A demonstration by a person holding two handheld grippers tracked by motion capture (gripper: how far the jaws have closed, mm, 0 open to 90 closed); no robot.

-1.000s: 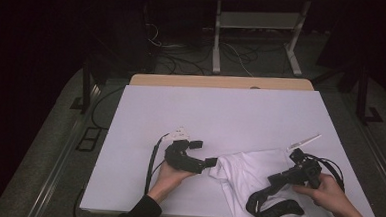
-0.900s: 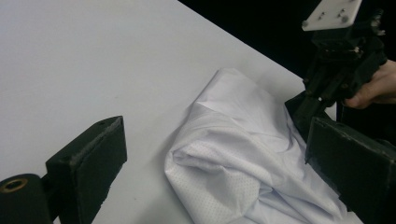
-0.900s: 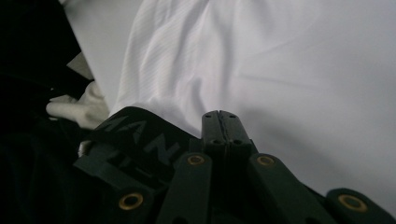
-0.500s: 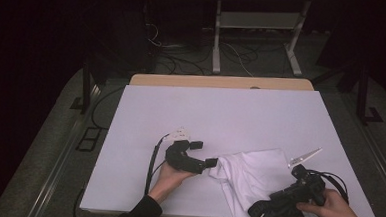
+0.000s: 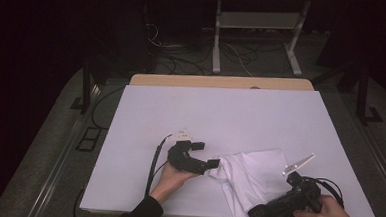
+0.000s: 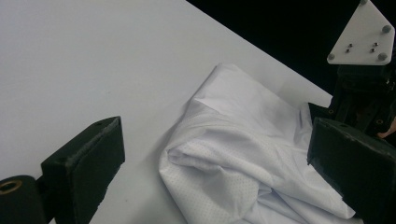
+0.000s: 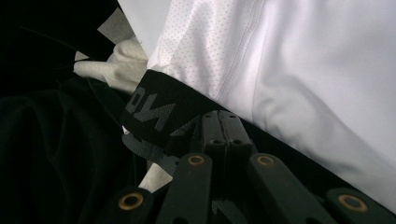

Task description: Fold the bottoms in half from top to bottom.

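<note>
Pinching the black lettered elastic band (image 7: 159,112) in the fully closed right tongs (image 7: 223,122) at the near right edge, with the left tongs (image 5: 207,155) spread wide and empty, tips at the left fringe of the crumpled white mesh garment (image 5: 252,174). Lying bunched on the near right part of the flat white bench (image 5: 220,115), reaching to its near edge: seemingly the step of getting hold before spreading. Next, probably closing the left tongs on the nearest fold and drawing the cloth flat, keeping the band gripped throughout.
</note>
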